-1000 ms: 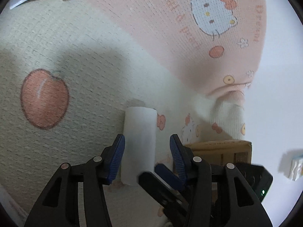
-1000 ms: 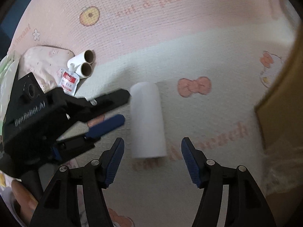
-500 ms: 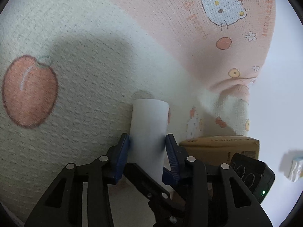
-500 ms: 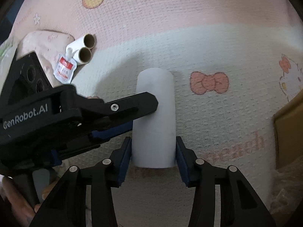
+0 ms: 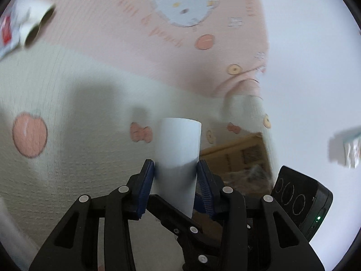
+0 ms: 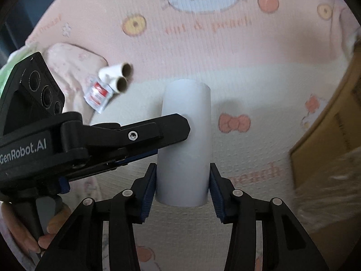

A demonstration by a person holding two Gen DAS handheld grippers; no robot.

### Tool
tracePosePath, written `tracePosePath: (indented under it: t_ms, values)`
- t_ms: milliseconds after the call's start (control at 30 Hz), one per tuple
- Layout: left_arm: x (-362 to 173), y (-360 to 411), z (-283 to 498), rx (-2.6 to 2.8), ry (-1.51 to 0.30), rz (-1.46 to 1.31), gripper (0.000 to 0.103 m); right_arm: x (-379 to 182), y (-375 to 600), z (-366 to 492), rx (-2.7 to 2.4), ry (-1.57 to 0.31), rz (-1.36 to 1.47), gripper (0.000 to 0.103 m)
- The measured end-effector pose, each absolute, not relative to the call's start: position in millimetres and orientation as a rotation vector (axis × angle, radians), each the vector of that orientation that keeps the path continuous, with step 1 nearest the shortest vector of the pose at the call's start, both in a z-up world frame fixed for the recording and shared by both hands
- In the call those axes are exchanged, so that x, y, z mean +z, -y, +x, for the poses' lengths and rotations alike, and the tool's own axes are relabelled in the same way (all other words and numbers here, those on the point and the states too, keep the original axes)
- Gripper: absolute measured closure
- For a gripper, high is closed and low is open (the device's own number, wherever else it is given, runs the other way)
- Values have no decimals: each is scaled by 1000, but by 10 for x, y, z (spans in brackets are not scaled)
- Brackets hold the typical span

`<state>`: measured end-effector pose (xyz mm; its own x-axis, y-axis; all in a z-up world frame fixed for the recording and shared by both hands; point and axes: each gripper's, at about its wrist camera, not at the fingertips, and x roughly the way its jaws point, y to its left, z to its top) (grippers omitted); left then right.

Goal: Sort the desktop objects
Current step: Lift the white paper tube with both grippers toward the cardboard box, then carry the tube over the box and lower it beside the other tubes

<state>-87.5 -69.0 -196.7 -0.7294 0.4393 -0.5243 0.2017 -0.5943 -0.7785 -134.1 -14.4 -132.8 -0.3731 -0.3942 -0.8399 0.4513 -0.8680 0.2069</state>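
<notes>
There is one big white roll [image 6: 186, 140]. Left of the roll lie two small cardboard tubes [image 6: 119, 76] and one little packet [image 6: 97, 94]. Right of it stands one brown box [image 6: 334, 131].

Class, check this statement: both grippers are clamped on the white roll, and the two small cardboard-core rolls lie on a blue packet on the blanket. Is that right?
Not quite. The packet beside the two small cardboard-core rolls is red and white, not blue, as the right wrist view shows. The rest holds: the left gripper and right gripper both clamp the white roll.

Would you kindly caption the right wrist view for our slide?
Both grippers, right and left, clamp one white roll above a cartoon-print blanket.
</notes>
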Motion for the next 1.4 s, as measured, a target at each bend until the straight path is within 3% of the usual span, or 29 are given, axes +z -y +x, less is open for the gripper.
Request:
tracePosePath:
  t_ms: [200,600,933,1400]
  values:
    - [-1356,419,-825,2575,1099,-994,60,-876,97,-1170,-2322,-134,1220,61]
    - [-605,-17,-796,2551,988,-869,60,-70,-315,-862,-2474,-71,994,61]
    - [-280,-531,-1016,2506,825,-892,60,176,-765,-728,-2578,-34,934,61]
    - [-199,-1178,-1396,2348,808,-925,60,414,-1565,-676,-2742,-15,940,61]
